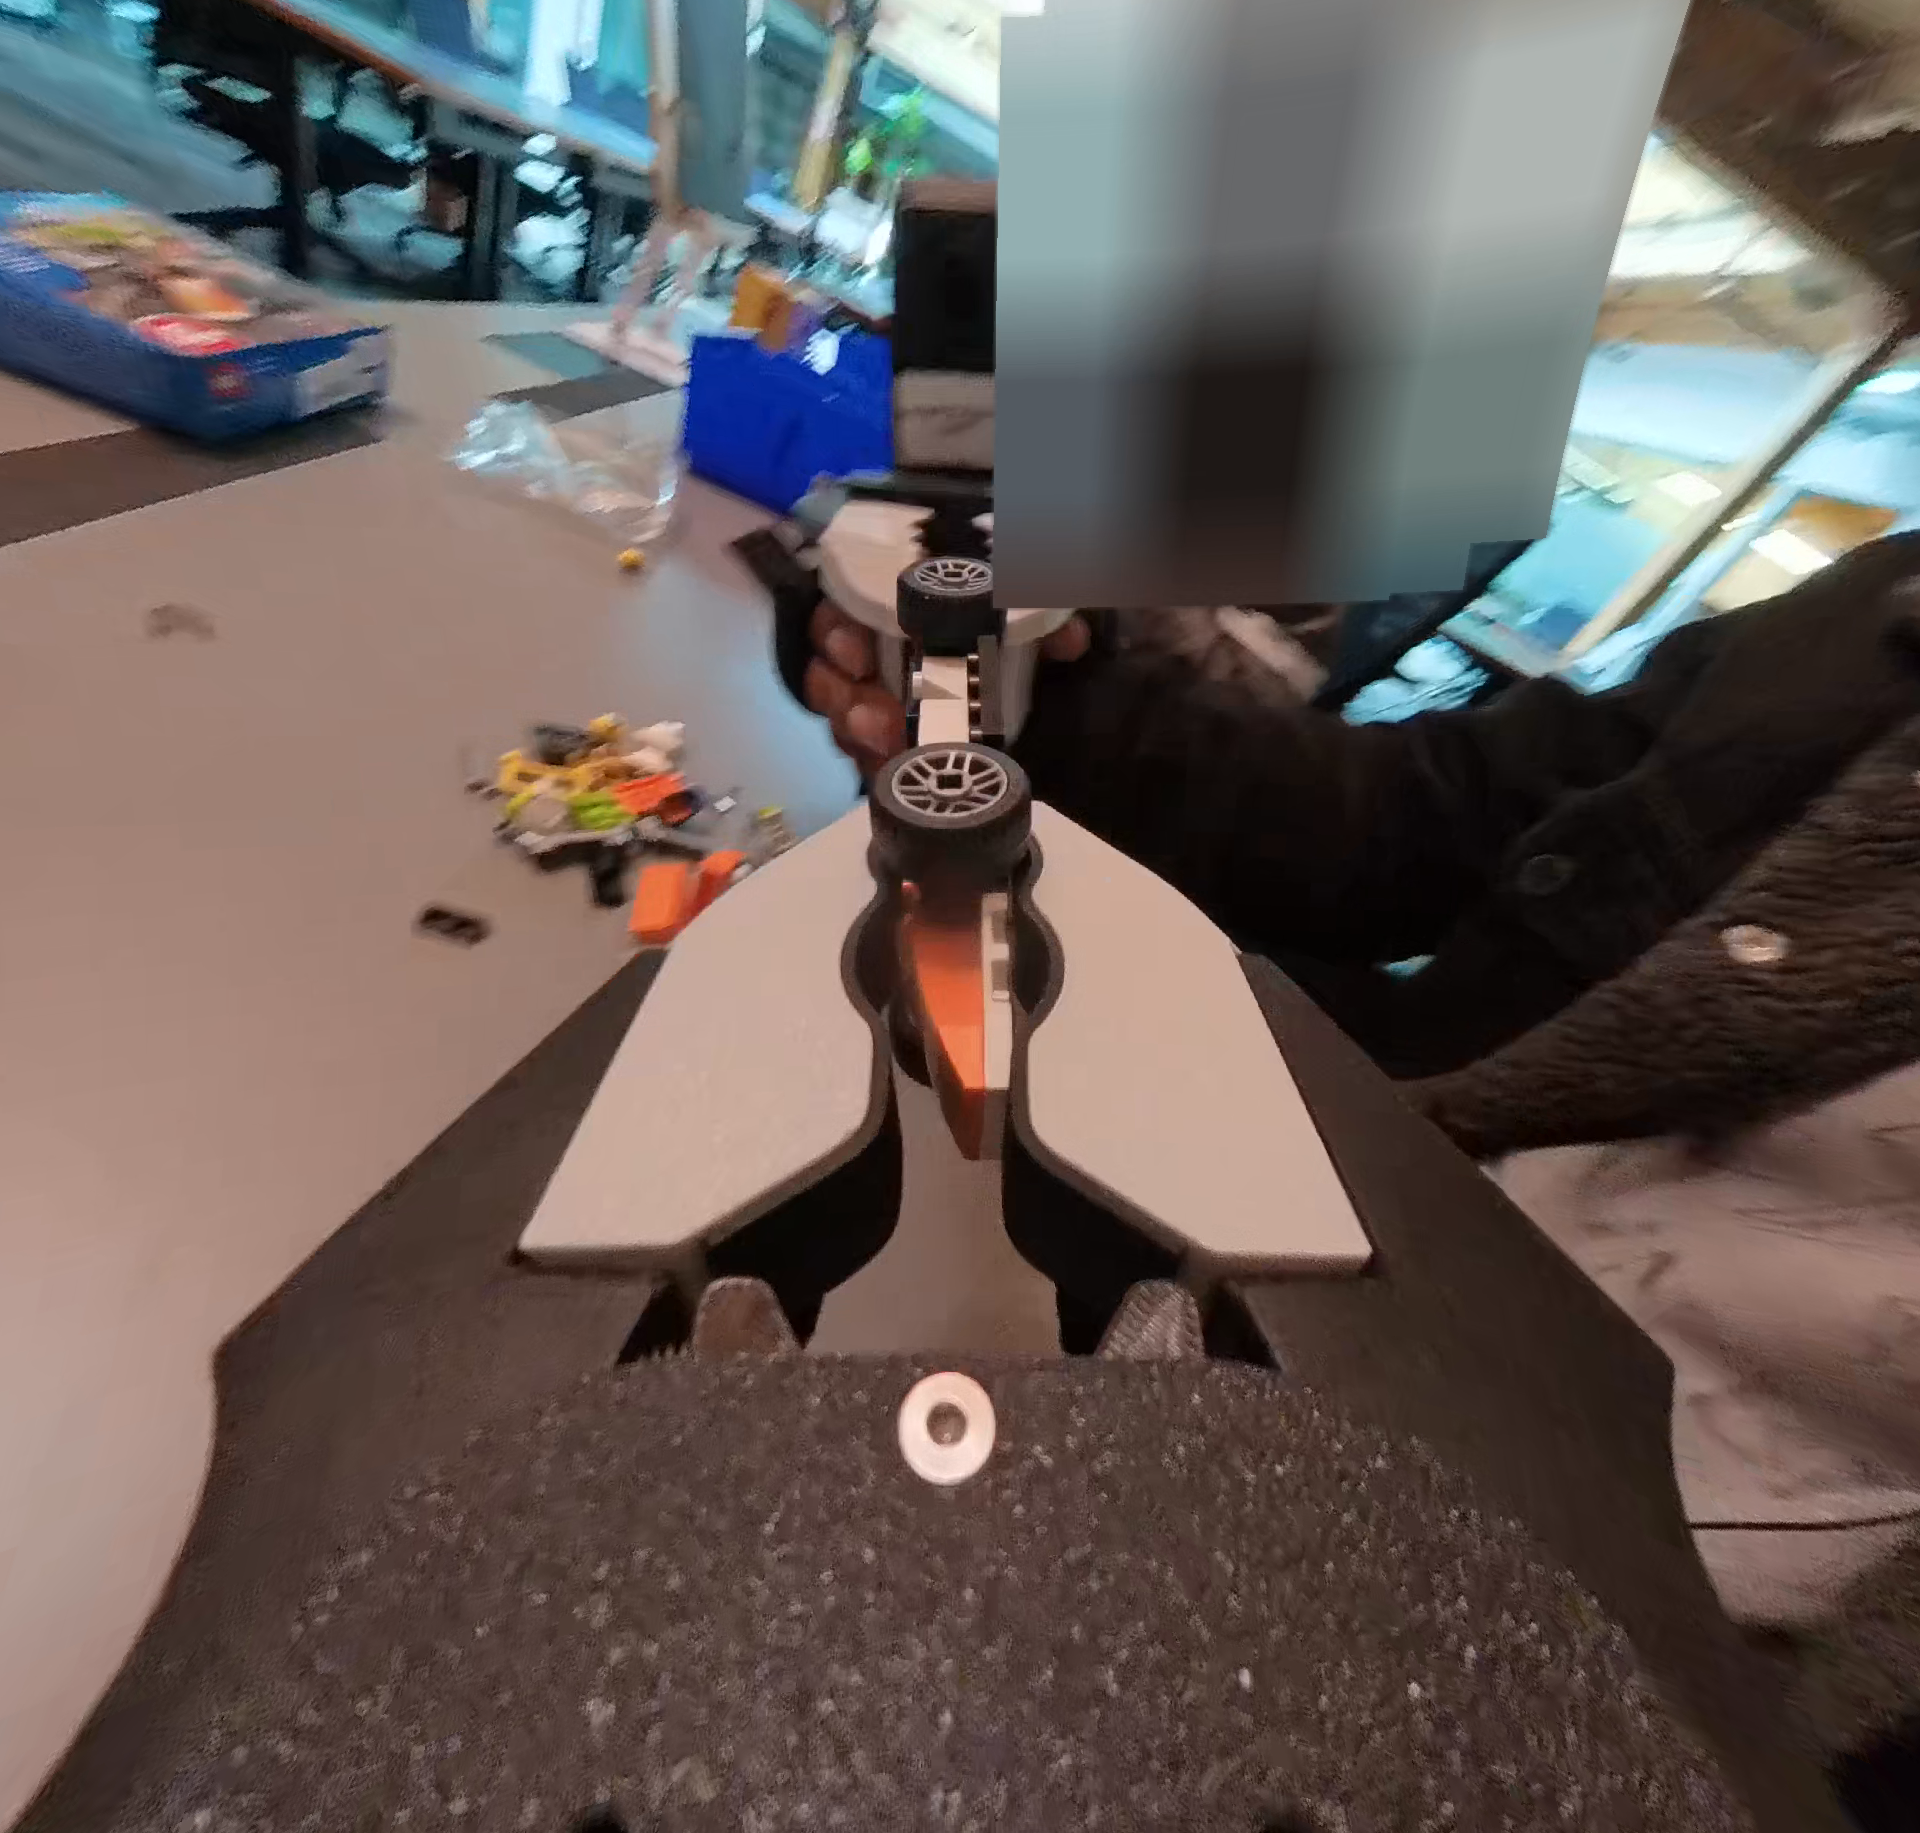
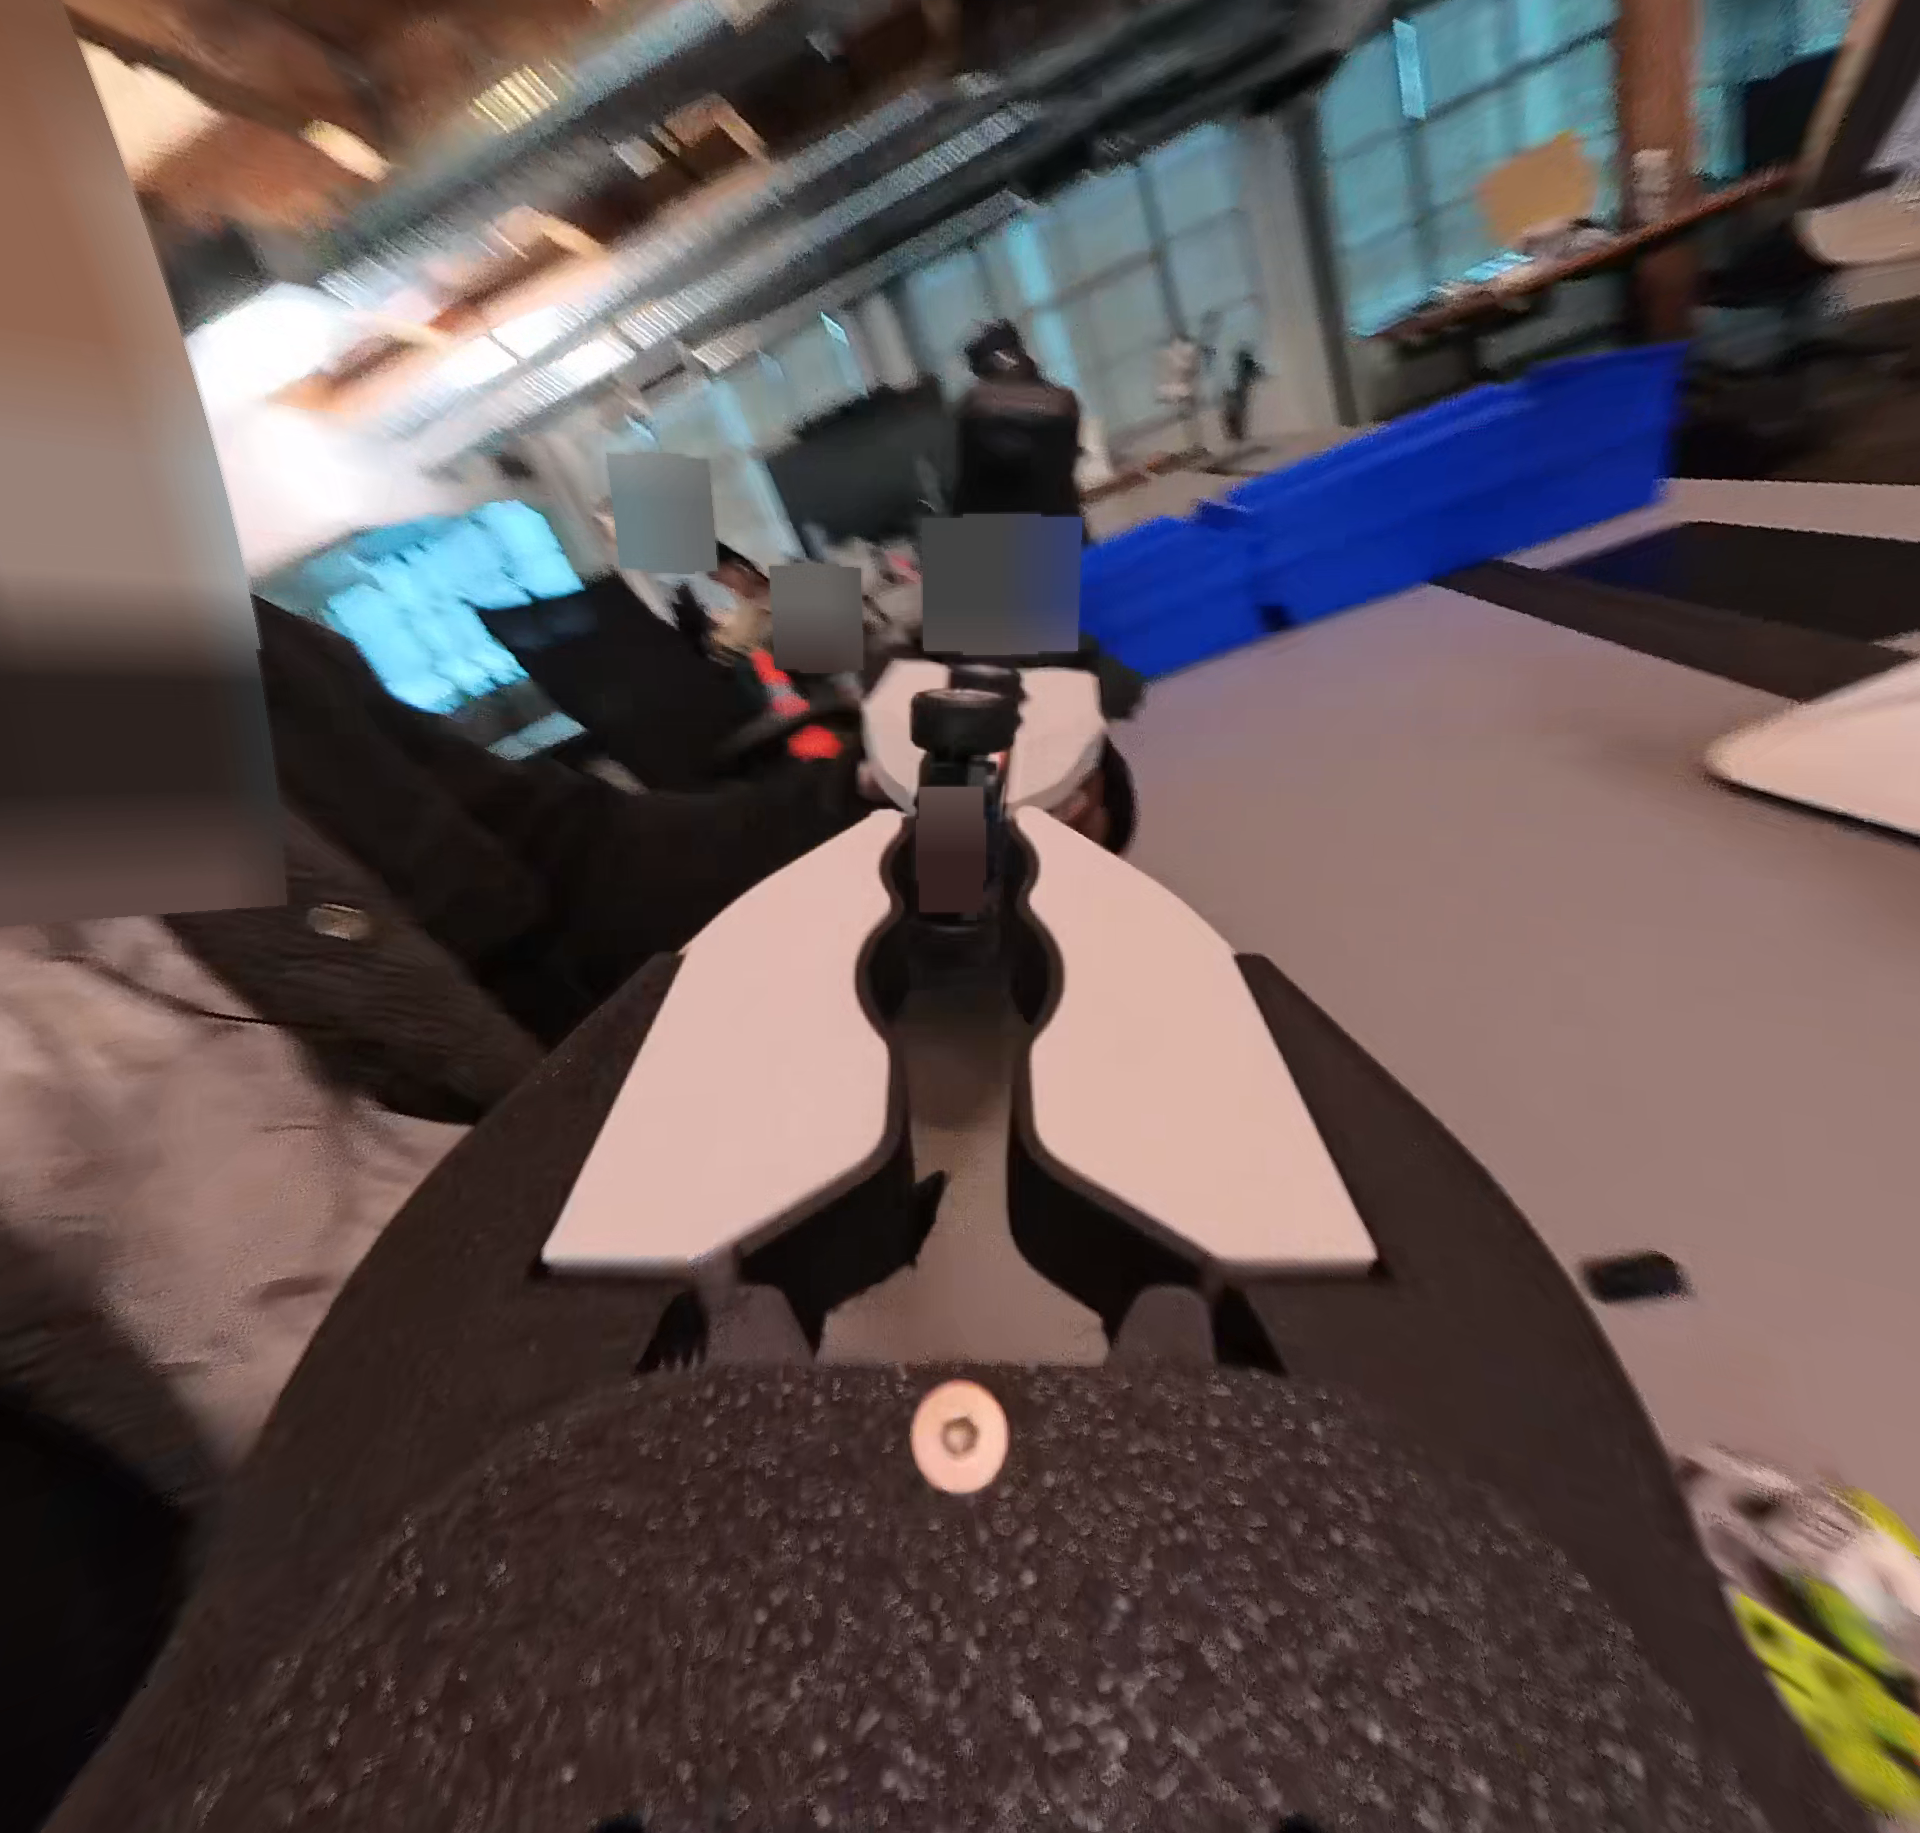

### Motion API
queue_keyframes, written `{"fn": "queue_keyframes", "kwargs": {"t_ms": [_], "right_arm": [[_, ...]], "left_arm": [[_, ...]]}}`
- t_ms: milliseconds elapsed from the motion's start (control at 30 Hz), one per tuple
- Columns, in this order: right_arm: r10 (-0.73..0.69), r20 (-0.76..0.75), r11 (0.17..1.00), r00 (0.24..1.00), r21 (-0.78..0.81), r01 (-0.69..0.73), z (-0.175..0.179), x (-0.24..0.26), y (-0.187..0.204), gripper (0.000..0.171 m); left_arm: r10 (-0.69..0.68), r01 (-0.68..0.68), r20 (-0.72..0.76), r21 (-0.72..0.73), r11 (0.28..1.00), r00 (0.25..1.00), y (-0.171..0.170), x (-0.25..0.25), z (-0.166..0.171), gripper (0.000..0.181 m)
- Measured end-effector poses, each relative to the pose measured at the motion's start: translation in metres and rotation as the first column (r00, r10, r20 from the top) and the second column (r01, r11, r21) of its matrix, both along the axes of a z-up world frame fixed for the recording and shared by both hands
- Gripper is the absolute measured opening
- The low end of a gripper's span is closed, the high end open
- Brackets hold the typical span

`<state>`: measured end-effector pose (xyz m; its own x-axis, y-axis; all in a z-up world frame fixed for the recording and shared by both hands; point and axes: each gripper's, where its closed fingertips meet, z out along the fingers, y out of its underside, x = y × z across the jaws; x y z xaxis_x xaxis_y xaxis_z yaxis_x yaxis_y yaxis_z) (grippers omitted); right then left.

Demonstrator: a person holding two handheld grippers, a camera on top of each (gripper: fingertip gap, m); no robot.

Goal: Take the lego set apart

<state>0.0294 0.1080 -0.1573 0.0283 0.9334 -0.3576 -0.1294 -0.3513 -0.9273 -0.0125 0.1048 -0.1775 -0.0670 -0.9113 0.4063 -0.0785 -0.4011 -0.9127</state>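
Observation:
A small lego car, orange and white with black wheels, is held in the air between both grippers. My left gripper is shut on its near end. My right gripper faces it from the far side and clamps the other end by the second wheel. In the blurred right wrist view, my right gripper is shut on the car. Beyond it are a wheel and the left gripper.
On the grey table lie a pile of loose lego pieces, an orange piece, a small black piece, a blue box and a clear plastic bag. Blue bins stand behind. A dark sleeve is at the right. There is about 6 cm between the tips of the two grippers.

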Motion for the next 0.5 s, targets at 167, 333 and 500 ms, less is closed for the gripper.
{"fn": "queue_keyframes", "kwargs": {"t_ms": [167,333,500], "right_arm": [[-0.158,0.256,0.978,0.954,0.174,0.115,-0.030,-0.012,0.010,0.019],[-0.159,0.313,0.973,0.936,0.211,0.095,-0.040,-0.017,0.008,0.017],[-0.178,0.350,0.966,0.920,0.239,0.096,-0.044,-0.017,0.009,0.017]], "left_arm": [[0.061,-0.051,-0.128,0.085,0.995,0.990,0.007,-0.001,-0.018,0.017],[0.056,-0.042,-0.146,0.098,0.994,0.988,0.005,0.000,-0.020,0.017],[0.035,-0.025,-0.161,0.061,0.998,0.986,0.005,-0.001,-0.024,0.017]]}}
